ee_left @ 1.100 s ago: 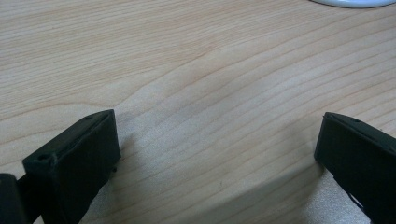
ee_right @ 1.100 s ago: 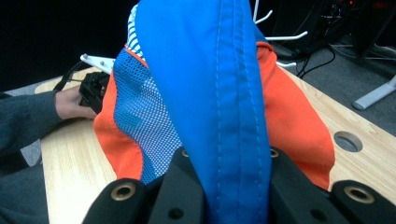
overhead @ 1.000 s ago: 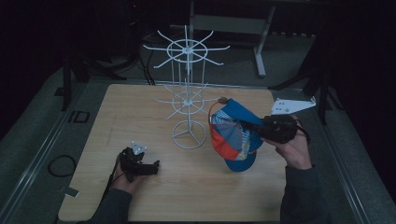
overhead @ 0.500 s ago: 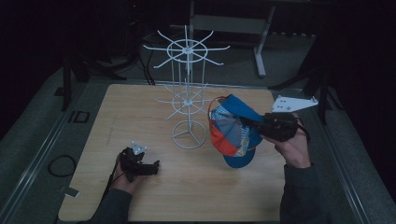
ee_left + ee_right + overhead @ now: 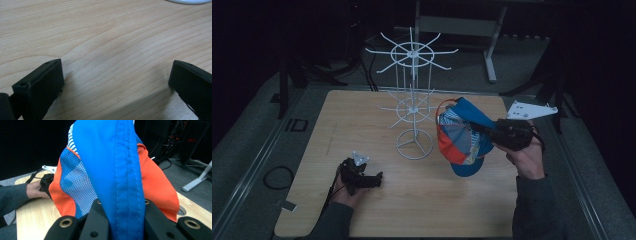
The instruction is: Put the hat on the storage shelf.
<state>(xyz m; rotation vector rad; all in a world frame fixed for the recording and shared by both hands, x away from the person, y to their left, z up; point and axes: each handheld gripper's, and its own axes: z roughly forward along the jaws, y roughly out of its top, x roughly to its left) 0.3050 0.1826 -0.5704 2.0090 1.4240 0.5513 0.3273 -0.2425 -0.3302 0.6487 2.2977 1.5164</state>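
Right gripper (image 5: 492, 131) clamps cap (image 5: 462, 137) beside wire rack (image 5: 412, 100). Left gripper (image 5: 371, 179) spread, empty, on table (image 5: 362, 115). Likely step: hanging cap; next, hook it over prong.

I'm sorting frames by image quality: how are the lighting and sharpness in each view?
High view: dim and soft, dark surroundings, only the pale wooden table and white wire display rack stand out. Left gripper view: bright, wood grain crisp, soft shadow between the open jaws. Right gripper view: blue-and-orange mesh cap well lit, stitching sharp, background dark.
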